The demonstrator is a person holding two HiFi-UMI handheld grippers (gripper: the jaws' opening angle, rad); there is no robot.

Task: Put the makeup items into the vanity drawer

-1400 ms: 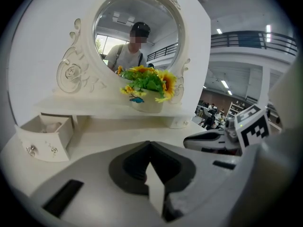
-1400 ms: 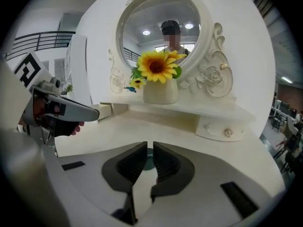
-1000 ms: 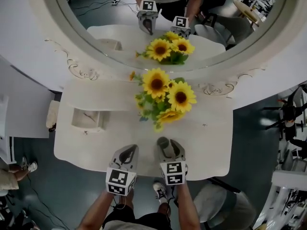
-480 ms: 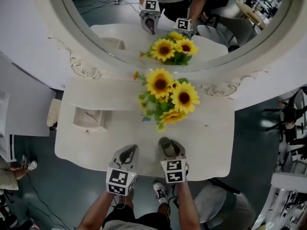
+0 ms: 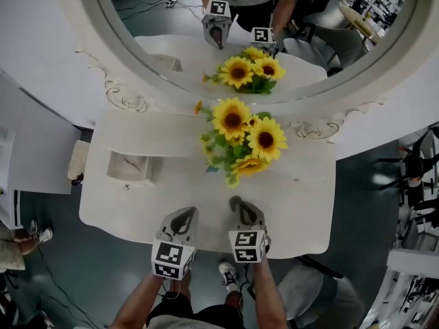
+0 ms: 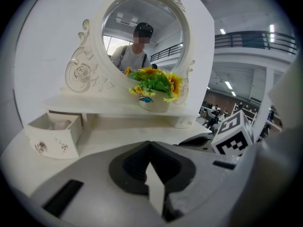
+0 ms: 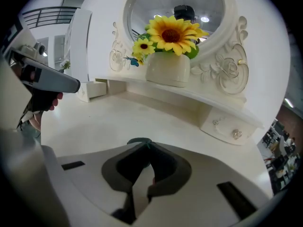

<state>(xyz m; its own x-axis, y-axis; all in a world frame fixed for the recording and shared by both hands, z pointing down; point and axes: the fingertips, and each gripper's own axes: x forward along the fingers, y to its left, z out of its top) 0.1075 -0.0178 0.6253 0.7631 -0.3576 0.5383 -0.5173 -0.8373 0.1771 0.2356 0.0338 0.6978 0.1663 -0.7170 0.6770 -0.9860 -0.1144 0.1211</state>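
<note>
Head view: we find the right gripper [image 5: 236, 202] at the white tabletop's [image 5: 302, 204] front edge, its jaws closing on a small dark green round item [image 7: 138, 141]. The left gripper [image 5: 183, 216] is closed and empty. The open white vanity drawer [image 5: 128, 169] lies forward-left, nearer the left gripper.

I'm looking at a big open lab or studio hall, not anyone's bedroom. The white vanity [image 5: 137, 204] with its round mirror [image 5: 164, 19] and sunflowers [image 5: 240, 136] is standing alone on a bare blue-grey floor [image 5: 89, 273]. A cable [image 5: 62, 295] is trailing over that floor at the near left, and tripod stands [image 5: 411, 163] are crowding the right side. Beyond, a railed upper gallery [image 6: 251, 37] is running under strip lights [image 6: 222, 31], and crowded desks [image 6: 214, 111] are filling the far right.
</note>
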